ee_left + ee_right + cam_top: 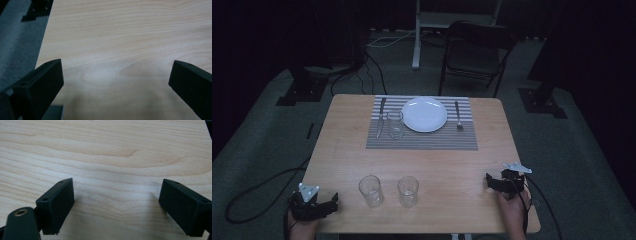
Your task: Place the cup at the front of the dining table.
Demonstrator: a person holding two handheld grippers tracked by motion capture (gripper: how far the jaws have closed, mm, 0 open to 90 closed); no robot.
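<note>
A pale wooden surface (pixel 337 145) carries a grey striped rectangular placemat (pixel 422 140) at its far middle. On the placemat sits a round white plate (pixel 424 114), which looks empty. To the left of the plate a clear drinking glass (pixel 395 124) stands upright, just beside the plate's rim, and it appears empty. Left of that glass lies a metal table knife (pixel 381 117), pointing lengthwise away from the person. To the right of the plate lies a metal fork (pixel 458 115), apart from the rim.

Near the front edge of the surface two more clear glasses stand upright and apart from each other: the left front glass (pixel 370 190) and the right front glass (pixel 408 191). Both appear empty.

The left gripper (pixel 312 204) rests at the front left corner of the surface, held in the person's left hand (pixel 302 231), well to the left of the left front glass. In the left gripper view its black jaws stand wide apart over bare wood, holding nothing. The right gripper (pixel 506 181) sits near the front right edge in the person's right hand (pixel 513 210), well to the right of the right front glass. In the right gripper view its jaws are also spread wide over bare wood, with nothing between them.

A dark folding chair (pixel 477 55) stands on the floor beyond the surface.
</note>
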